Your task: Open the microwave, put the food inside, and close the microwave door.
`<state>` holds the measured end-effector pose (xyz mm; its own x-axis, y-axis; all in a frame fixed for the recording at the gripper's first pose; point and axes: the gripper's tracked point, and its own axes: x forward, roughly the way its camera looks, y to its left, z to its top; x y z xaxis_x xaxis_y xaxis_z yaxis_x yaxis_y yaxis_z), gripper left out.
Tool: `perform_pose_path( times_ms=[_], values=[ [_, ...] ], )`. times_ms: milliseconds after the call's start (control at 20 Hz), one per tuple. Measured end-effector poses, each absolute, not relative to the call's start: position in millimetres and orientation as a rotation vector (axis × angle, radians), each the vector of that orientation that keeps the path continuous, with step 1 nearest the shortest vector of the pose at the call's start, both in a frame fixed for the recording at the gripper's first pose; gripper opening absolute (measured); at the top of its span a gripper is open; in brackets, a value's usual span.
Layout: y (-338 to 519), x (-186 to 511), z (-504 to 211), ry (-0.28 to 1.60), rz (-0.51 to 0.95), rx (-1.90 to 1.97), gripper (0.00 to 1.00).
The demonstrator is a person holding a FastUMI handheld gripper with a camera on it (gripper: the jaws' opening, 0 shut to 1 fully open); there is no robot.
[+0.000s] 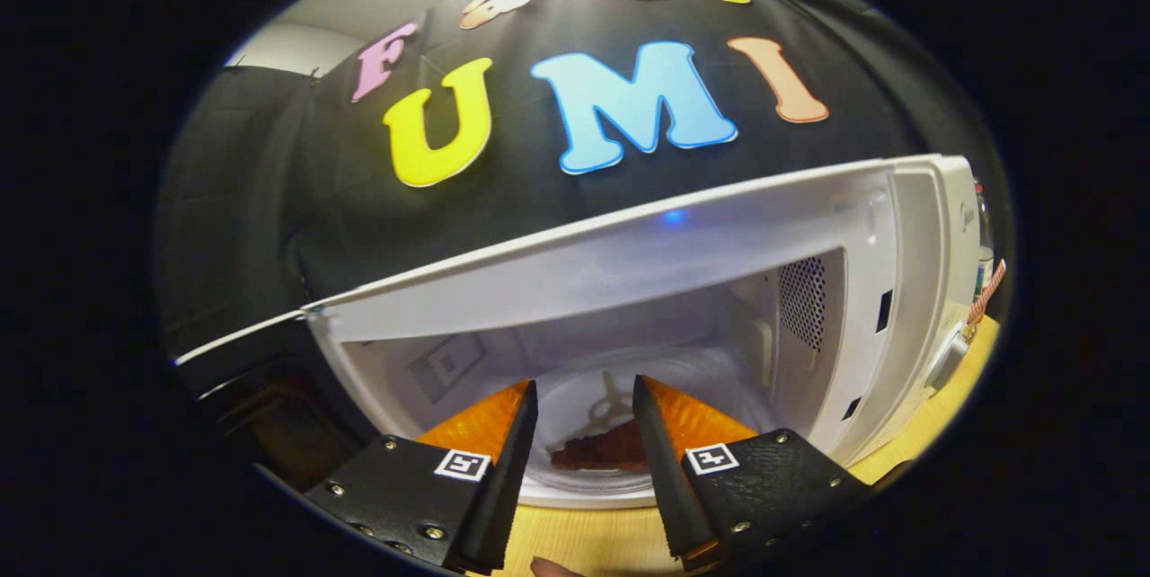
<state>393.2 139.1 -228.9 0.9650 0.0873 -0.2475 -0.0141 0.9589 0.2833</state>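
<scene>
Already inside: the food [604, 454], a dark reddish-brown piece, lay on the glass turntable [575, 402] near the front lip of the microwave [889, 307] cavity, low in the centre of the frame. It showed in the gap between the two fingers and somewhat beyond their tips.

The gripper [584, 397] stood with its fingers parted by a clear gap and nothing between them; neither finger touched the food. Tips sat at about the cavity mouth.

The door [238, 345] was swung fully open to the lower left of the frame, seen nearly edge-on as a thin pale line. The wooden table [934, 433] showed at lower right and under the fingers. A fingertip of the person [552, 568] showed at the very bottom centre.

Judgement: placing looked done; closing the door remained.

Risks noted:
- Food sat close to the front lip. A finger dragged across it on the way out could pull it off the turntable or onto the sill, where it might foul the door.
- Door was wide to the left; the push would have to start from its far side. Contact near the hinge would give poor leverage, and the smooth panel could let a finger slip.
- A weak push might leave the latch unseated; a hard one could shift the whole unit on the table.
</scene>
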Motion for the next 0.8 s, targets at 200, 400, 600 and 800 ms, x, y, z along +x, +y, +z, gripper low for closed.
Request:
perform_pose_path(
  times_ms=[200, 400, 600, 800],
  values=[
    [160, 340, -188, 0.252, 0.135, 0.198, 0.66],
    [188, 281, -140, 0.185, 0.231, 0.113, 0.75],
    [235, 211, -77, 0.067, 0.387, 0.172, 0.74],
    [283, 152, -21, -0.039, 0.56, 0.277, 0.74]
  ],
)
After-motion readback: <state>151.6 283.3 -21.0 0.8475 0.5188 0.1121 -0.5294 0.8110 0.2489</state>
